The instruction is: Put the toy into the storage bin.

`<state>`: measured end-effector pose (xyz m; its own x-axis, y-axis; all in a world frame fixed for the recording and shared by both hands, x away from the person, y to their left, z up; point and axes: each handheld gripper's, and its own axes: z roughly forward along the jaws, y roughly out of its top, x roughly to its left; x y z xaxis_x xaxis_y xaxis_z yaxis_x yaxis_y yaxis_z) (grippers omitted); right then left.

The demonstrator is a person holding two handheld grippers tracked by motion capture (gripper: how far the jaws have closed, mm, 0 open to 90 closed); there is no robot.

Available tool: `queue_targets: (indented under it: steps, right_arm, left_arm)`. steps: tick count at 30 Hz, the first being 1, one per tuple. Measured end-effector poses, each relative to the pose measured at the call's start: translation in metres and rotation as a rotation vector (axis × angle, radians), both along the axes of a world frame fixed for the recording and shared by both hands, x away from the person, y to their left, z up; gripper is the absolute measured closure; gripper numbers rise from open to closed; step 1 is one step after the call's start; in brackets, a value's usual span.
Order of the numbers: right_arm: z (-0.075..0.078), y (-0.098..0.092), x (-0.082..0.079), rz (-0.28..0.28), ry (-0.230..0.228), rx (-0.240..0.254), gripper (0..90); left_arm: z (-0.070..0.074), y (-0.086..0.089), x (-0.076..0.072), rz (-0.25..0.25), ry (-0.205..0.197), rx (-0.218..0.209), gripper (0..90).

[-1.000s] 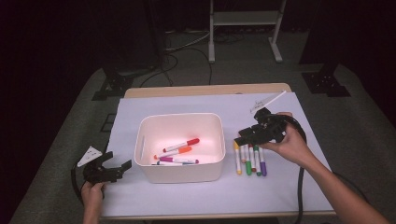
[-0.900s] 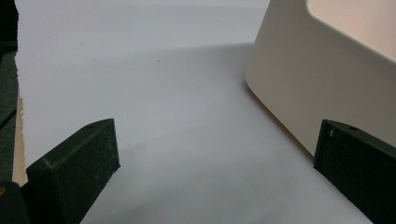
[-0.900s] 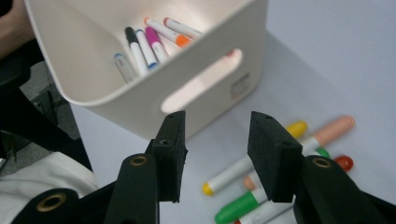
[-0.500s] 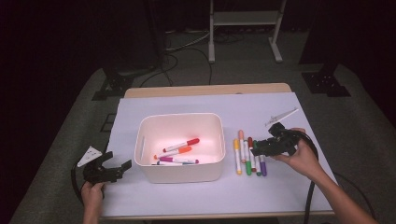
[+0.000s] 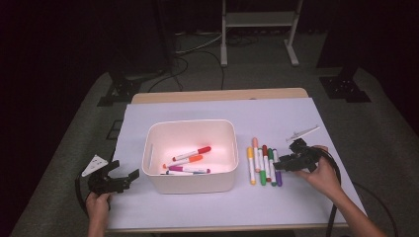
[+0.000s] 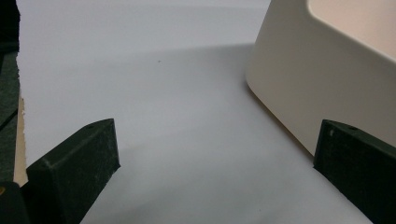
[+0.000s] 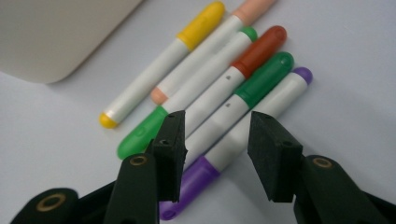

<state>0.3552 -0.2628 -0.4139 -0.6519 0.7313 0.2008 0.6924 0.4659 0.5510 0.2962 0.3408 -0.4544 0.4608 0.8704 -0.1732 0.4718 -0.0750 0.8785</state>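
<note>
- Right gripper: jaws apart, just closing slightly, straddling the purple marker without pressing it; marker lies on the paper, outermost in the row right of the bin.
- Left gripper: jaws released, beside the bin.

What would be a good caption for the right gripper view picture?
The open right gripper hovers over the purple marker in a row of markers beside the white bin.
</note>
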Motion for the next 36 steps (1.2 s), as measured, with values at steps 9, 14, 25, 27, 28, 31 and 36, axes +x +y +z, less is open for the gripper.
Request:
queue_targets:
  steps: [9, 14, 25, 27, 28, 31, 36]
  right_arm:
    - [-0.013, 0.001, 0.006, -0.045, -0.005, -0.028, 57.7]
    - [-0.02, -0.002, 0.007, -0.075, -0.015, -0.061, 58.2]
    - [-0.024, -0.025, -0.004, -0.154, -0.048, -0.097, 69.6]
    - [-0.024, -0.026, -0.004, -0.159, -0.054, -0.099, 71.1]
    - [-0.024, -0.026, -0.005, -0.158, -0.057, -0.103, 72.8]
    - [-0.024, -0.028, -0.005, -0.16, -0.065, -0.108, 75.6]
    - [-0.023, -0.031, -0.004, -0.166, -0.042, -0.087, 76.0]
  left_arm:
    - [0.0, 0.0, 0.0, -0.001, -0.002, -0.001, 0.0]
    - [0.0, 0.0, 0.0, -0.003, -0.003, -0.003, 0.0]
    - [0.0, 0.0, 0.0, -0.003, -0.002, -0.001, 0.0]
    - [0.0, 0.0, 0.0, -0.003, -0.002, -0.001, 0.0]
    - [0.0, 0.0, 0.0, -0.003, -0.002, -0.001, 0.0]
    - [0.0, 0.0, 0.0, -0.003, -0.002, -0.003, 0.0]
    - [0.0, 0.001, 0.0, -0.001, -0.002, -0.007, 0.0]
